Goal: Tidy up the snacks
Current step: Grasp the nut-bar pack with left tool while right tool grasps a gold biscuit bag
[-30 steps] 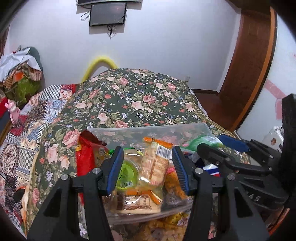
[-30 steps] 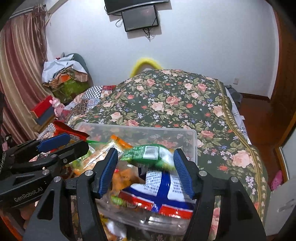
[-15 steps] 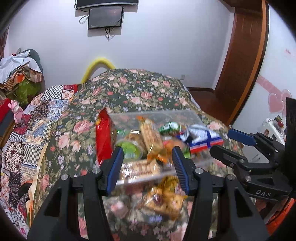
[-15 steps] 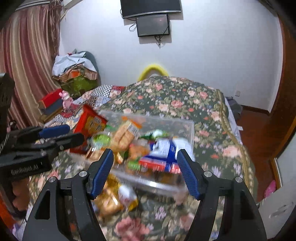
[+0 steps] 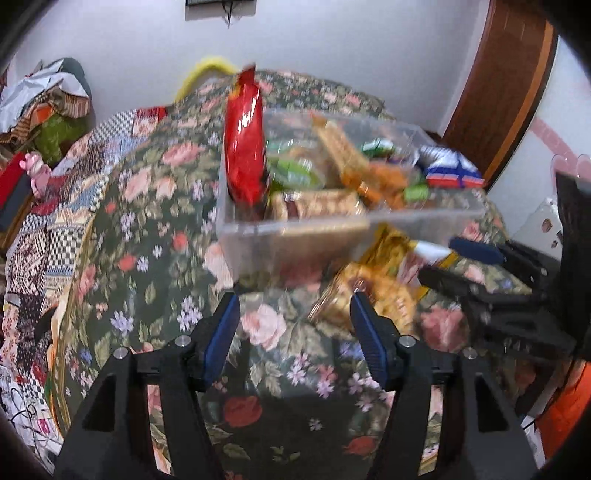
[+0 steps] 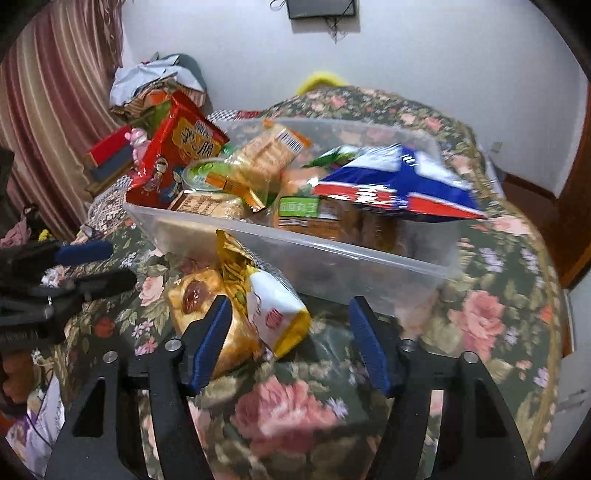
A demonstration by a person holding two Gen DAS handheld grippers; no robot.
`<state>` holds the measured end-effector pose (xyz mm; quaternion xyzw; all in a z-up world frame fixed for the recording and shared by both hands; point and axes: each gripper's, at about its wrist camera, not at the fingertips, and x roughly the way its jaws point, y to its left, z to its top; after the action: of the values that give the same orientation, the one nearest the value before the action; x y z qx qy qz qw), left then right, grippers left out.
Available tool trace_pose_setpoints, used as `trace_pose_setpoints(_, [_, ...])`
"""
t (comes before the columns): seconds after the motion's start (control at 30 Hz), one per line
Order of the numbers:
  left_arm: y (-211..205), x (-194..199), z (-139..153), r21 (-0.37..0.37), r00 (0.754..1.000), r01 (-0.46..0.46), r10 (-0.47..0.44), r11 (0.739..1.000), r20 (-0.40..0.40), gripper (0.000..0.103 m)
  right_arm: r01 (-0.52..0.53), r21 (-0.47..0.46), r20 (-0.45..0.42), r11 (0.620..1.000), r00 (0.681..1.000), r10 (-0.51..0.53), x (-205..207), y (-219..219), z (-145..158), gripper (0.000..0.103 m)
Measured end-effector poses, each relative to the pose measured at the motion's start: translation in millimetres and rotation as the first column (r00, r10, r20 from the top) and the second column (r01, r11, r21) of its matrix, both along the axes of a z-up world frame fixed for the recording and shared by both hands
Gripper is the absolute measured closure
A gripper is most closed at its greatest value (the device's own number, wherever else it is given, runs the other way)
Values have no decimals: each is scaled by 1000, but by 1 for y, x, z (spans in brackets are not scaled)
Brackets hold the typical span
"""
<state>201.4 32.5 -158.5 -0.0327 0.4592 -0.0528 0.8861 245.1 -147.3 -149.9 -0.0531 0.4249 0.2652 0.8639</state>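
A clear plastic bin point(image 5: 295, 236) point(image 6: 332, 254) full of snack packs sits on a floral bedspread. A red bag point(image 5: 245, 147) point(image 6: 177, 158) stands at its left end and a blue, white and red bag point(image 5: 452, 171) point(image 6: 399, 184) lies at its right end. Two yellow snack packs point(image 5: 376, 284) point(image 6: 236, 306) lie on the bedspread in front of the bin. My left gripper point(image 5: 295, 332) is open and empty, short of the bin. My right gripper point(image 6: 291, 339) is open and empty, with its left finger next to the yellow packs.
The floral bedspread point(image 5: 155, 229) point(image 6: 491, 306) covers the bed. A pile of clothes point(image 5: 44, 103) point(image 6: 159, 88) and red boxes point(image 6: 110, 155) lie at the far left. A wooden door frame point(image 5: 509, 85) stands at the right. The wall carries a screen point(image 6: 321, 9).
Both grippers have pulled back from the bin toward the near side of the bed. The bin now sits farther off and the yellow packs in front of it have come into view.
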Motion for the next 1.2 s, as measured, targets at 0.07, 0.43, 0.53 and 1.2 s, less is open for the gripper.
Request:
trace_pose_setpoints(0.07, [0,1,-7,3,1000,6,-6,1000,-14,41,-2,-10,-9,1000,1000,2,6,6,-7,41])
trace_pose_setpoints(0.43, [-8,9,-18,-23,999,19,-19,1000,-30,31,-4,79,-18,997,1000,5,-1,2,-17,80])
trace_pose_setpoints(0.53, [-17,9,-17,-17,999,35,-35,999,-24,24,12,63,16,998,1000,-13,-12,-4,-12,80])
trace_pose_setpoints(1.2, [-75,52,-37,-84,991,-50,39,995,-126,15,135,59,33,989,990,-137,-38,-70,-6,80])
